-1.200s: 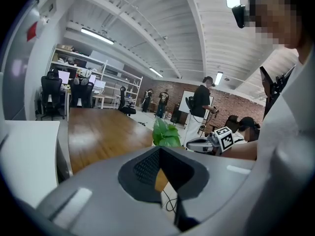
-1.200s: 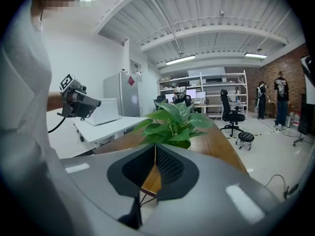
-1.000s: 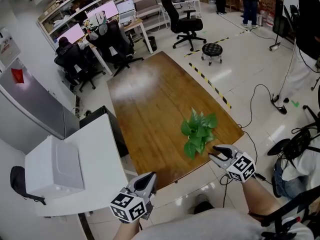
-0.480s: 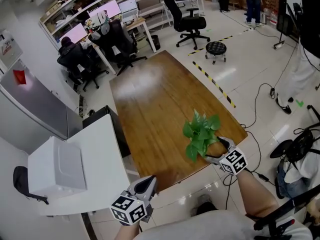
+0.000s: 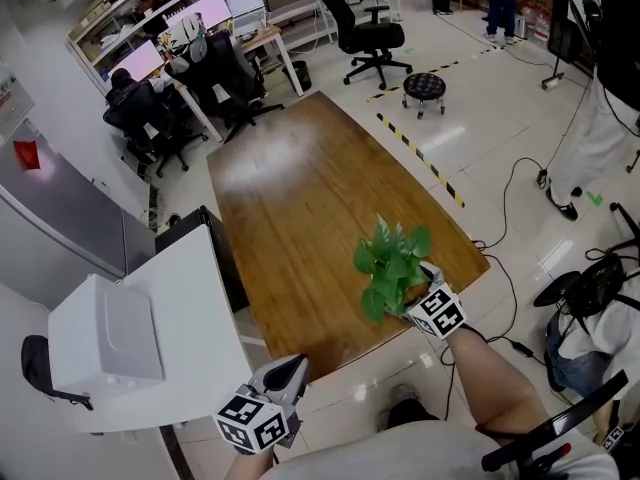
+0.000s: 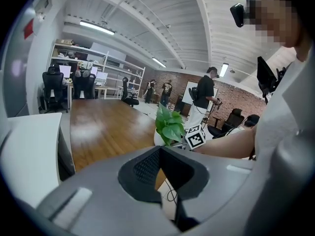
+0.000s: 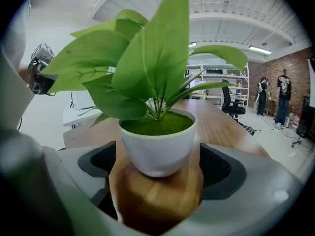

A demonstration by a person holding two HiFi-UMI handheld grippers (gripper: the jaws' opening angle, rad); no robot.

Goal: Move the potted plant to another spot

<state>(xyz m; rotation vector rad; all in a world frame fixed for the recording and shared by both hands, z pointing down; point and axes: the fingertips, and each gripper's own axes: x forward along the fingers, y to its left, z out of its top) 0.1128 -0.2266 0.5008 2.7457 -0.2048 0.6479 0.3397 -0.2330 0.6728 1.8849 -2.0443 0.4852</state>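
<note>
My right gripper (image 7: 158, 180) has dropped to the table's (image 5: 300, 218) near right corner, jaws just opened wide around the potted plant (image 7: 156, 146), pads not touching. Overhead, leaves hide the pot. Left gripper (image 6: 160, 173) pressed together, off the table

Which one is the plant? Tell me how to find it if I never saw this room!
Find the long brown wooden table in the middle of the room. The potted plant stands near its front right corner in the head view. It is the only green thing on it: broad leaves in a small round white pot.
</note>
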